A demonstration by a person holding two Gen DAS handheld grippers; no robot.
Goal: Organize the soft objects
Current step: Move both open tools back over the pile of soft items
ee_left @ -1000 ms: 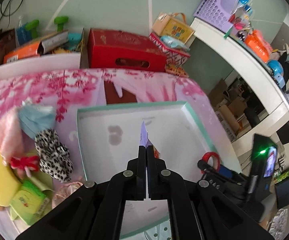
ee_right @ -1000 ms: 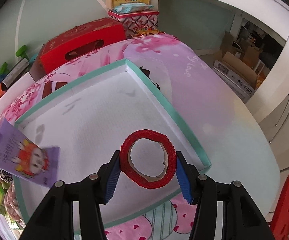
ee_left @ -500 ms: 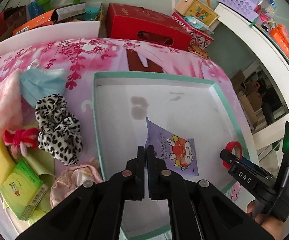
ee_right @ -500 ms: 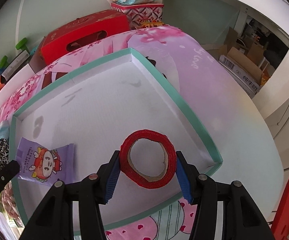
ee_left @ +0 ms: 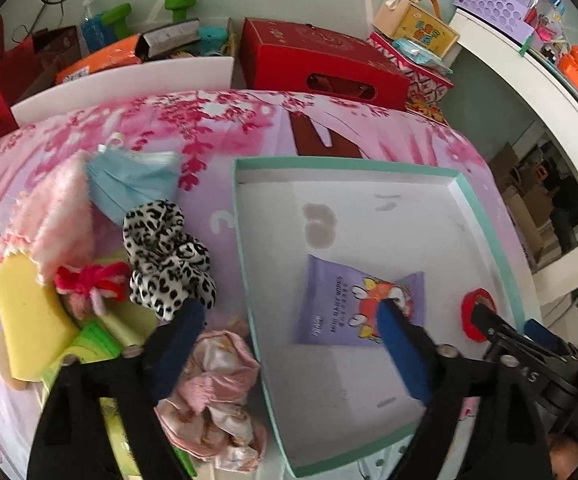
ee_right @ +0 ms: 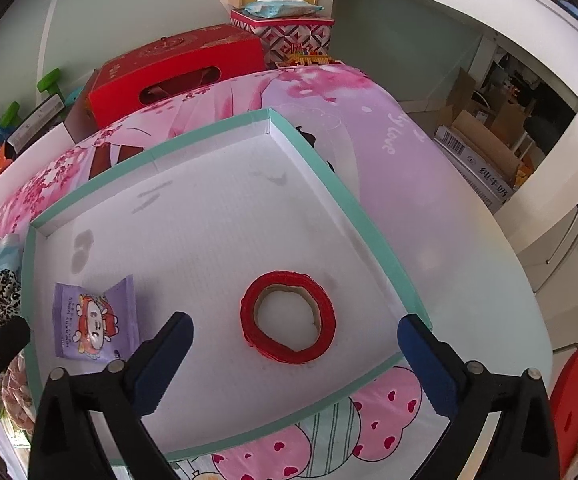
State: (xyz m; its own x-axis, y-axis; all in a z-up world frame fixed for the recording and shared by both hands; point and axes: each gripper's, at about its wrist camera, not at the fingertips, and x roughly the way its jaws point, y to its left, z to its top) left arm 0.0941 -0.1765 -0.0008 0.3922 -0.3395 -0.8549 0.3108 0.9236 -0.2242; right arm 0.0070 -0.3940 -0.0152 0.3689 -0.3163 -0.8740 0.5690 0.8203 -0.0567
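A shallow white tray with a teal rim [ee_left: 245,248] [ee_right: 309,148] lies on the pink flowered cloth. A purple wipes packet [ee_left: 341,304] [ee_right: 89,320] lies flat in it. A red tape roll [ee_right: 289,316] [ee_left: 473,312] lies in the tray near its right rim. My left gripper [ee_left: 289,312] is open and empty, its fingers astride the tray's left rim. My right gripper [ee_right: 295,326] is open above the roll, not touching it. Left of the tray lie a leopard scrunchie [ee_left: 169,256], a blue face mask [ee_left: 129,184], a pink towel [ee_left: 53,220], a yellow sponge [ee_left: 25,316] and pink cloth [ee_left: 217,388].
A red bow [ee_left: 89,280] and a green packet [ee_left: 97,344] lie in the pile on the left. Behind the table stand a red box [ee_left: 321,64] [ee_right: 177,68], a patterned box [ee_right: 285,36] and clutter. A white shelf [ee_left: 537,80] runs on the right.
My left gripper let go of the purple packet, which now lies in the tray, and opened wide. My right gripper opened and released the red tape roll onto the tray floor.
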